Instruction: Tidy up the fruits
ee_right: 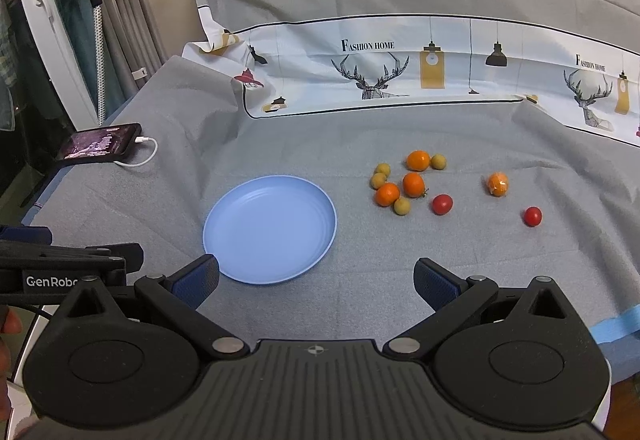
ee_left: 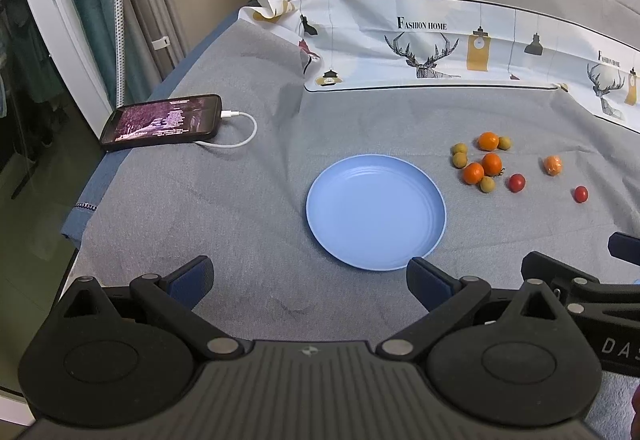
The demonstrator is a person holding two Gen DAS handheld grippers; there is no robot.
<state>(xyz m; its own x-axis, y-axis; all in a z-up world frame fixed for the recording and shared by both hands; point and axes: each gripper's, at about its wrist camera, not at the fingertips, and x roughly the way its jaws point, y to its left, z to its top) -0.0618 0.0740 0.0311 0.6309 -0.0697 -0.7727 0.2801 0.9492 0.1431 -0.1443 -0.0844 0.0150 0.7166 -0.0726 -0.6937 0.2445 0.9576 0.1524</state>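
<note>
Fruits (ee_right: 414,184), right of centre, loose beside bare blue plate (ee_right: 248,264): right gripper (ee_right: 316,280), like left gripper (ee_left: 310,280), wide open, empty; advise taking the outlying cherry tomato (ee_right: 442,204) first, pinched lightly

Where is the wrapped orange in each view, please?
Left wrist: the wrapped orange lies far right, alone, right of the fruit cluster.
Right wrist: the same orange lies right of centre, above the far-right tomato.
Shared landmark: the blue plate.

A smooth matt plastic plate (ee_right: 316,196) lies on coarse woven grey cloth (ee_right: 400,272); the cherry tomatoes (ee_right: 442,204) look glossy.
</note>
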